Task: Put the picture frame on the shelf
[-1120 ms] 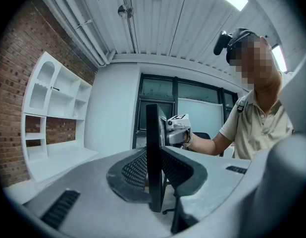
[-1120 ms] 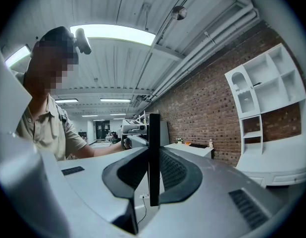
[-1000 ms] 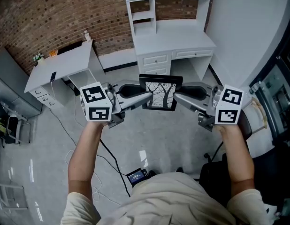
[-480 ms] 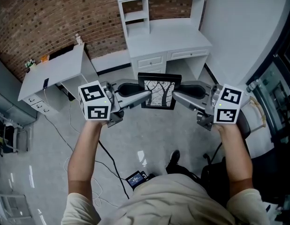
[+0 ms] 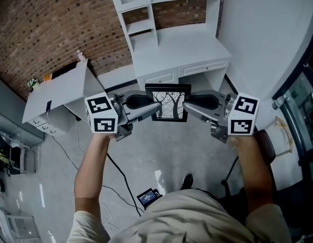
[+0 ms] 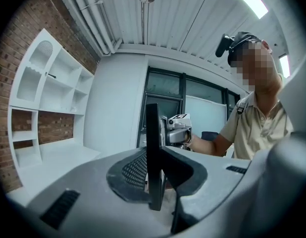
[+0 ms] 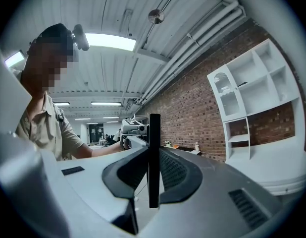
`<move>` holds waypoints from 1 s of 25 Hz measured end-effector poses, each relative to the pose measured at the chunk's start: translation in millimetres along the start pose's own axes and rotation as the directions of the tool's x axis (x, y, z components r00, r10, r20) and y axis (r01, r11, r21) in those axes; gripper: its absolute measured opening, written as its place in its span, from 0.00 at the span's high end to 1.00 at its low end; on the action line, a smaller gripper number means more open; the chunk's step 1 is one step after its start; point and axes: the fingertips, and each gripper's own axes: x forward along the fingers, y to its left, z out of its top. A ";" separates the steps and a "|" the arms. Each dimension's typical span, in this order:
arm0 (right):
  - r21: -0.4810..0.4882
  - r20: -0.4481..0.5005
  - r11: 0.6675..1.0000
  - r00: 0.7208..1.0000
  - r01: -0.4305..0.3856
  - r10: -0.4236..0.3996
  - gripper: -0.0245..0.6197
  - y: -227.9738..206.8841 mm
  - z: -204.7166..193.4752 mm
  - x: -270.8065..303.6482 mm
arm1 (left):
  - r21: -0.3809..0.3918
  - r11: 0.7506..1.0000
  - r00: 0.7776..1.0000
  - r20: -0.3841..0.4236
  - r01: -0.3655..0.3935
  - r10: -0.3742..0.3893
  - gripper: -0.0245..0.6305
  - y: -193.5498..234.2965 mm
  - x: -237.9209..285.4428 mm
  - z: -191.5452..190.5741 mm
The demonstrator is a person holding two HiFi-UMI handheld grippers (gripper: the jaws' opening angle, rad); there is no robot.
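Head view: the frame [image 5: 169,104] hangs between the left claw [image 5: 155,108] and right claw [image 5: 186,107], each clamped on one side edge as before. What has changed is the backdrop: the shelf [image 5: 141,19] and its table [image 5: 184,47] have drawn nearer, ahead of both claws. Left gripper view: the pads pinch the frame's edge, with the shelf up to the claw's left. Right gripper view: same grip, shelf to its right. The carry seems near its end; lifting and placing remain.
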 end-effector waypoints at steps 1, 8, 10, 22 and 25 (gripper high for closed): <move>-0.002 -0.001 1.000 1.000 0.001 -0.001 0.87 -9.9 1.6 -3.8 | 0.001 1.000 1.000 -0.001 0.000 0.000 0.85 7.5 7.5 1.9; 0.001 0.022 1.000 1.000 -0.018 0.017 0.87 -147.5 24.4 -48.1 | -0.015 0.999 0.999 -0.036 -0.030 0.029 0.85 112.3 103.8 27.2; 0.005 0.032 1.000 0.999 -0.014 0.014 0.87 -175.4 27.9 -56.5 | -0.013 0.999 0.998 -0.049 -0.030 0.030 0.85 134.4 122.4 32.8; -0.002 0.024 0.998 0.998 0.066 -0.066 0.87 -278.4 37.7 -39.3 | 0.012 0.999 0.998 -0.043 0.047 -0.046 0.85 240.0 151.4 43.5; -0.006 0.015 0.996 0.996 0.087 -0.087 0.87 -308.7 40.4 -20.1 | 0.016 0.998 0.997 -0.039 0.064 -0.063 0.85 277.0 146.6 45.2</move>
